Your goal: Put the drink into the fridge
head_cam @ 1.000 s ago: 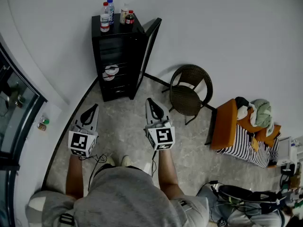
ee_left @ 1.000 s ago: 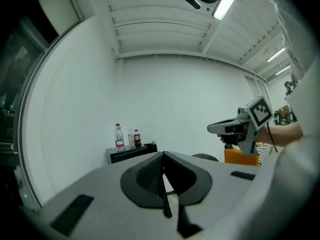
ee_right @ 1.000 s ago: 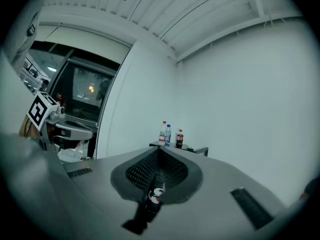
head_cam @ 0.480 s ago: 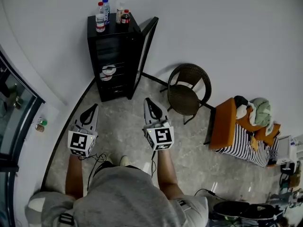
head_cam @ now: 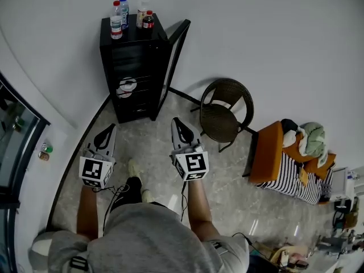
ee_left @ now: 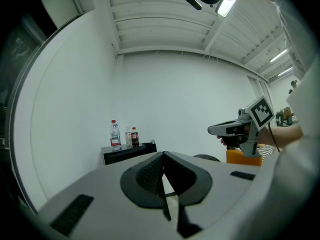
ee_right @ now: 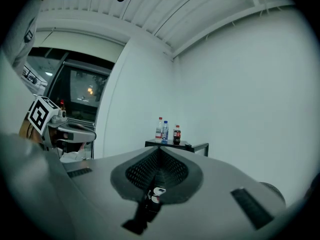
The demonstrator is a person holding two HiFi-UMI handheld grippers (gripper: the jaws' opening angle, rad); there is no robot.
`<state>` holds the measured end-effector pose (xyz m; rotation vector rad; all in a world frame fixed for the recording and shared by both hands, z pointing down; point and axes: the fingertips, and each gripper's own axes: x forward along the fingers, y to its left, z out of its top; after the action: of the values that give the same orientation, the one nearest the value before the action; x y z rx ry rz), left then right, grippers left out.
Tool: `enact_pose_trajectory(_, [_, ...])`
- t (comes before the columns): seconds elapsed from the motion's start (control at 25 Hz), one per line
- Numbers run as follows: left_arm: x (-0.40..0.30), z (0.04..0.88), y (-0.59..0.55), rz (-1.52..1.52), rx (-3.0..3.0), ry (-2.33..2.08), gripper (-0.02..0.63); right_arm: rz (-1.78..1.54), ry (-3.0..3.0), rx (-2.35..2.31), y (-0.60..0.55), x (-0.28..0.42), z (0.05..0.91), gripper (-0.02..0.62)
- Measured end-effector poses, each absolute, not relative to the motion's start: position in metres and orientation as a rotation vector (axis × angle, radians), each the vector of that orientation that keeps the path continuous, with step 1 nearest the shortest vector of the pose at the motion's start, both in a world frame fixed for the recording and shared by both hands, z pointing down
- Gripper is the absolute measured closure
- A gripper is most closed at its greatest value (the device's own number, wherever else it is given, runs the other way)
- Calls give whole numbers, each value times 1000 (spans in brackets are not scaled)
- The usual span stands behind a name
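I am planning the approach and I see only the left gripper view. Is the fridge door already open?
Observer: Yes. The head view shows the black fridge with its door standing open on the wicker chair side.
Operator: I count three on top. Correct?
Observer: No, four: a red-capped water bottle, a blue-capped water bottle, a pale bottle and a cola bottle.
Operator: And the jaws I cannot see?
Observer: The right gripper has its jaws together, holding nothing.
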<state>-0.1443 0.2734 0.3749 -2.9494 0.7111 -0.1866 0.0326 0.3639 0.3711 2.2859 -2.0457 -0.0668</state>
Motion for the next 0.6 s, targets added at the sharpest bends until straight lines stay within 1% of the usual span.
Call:
enact_pose_trajectory(0.24, [-102,381,225,-189,-2965,680,604,-40,-2031,2286,316,69,380,569])
enact_pose_trajectory(0.36, [-81,378,193,-180,-2964,661,604,-68,-2035,2277,284,84,375,569])
enact_pose_trajectory(0.6, [-45,372,126,-182,-2974,643,604,-10,-2028,2300,216,120,369,569])
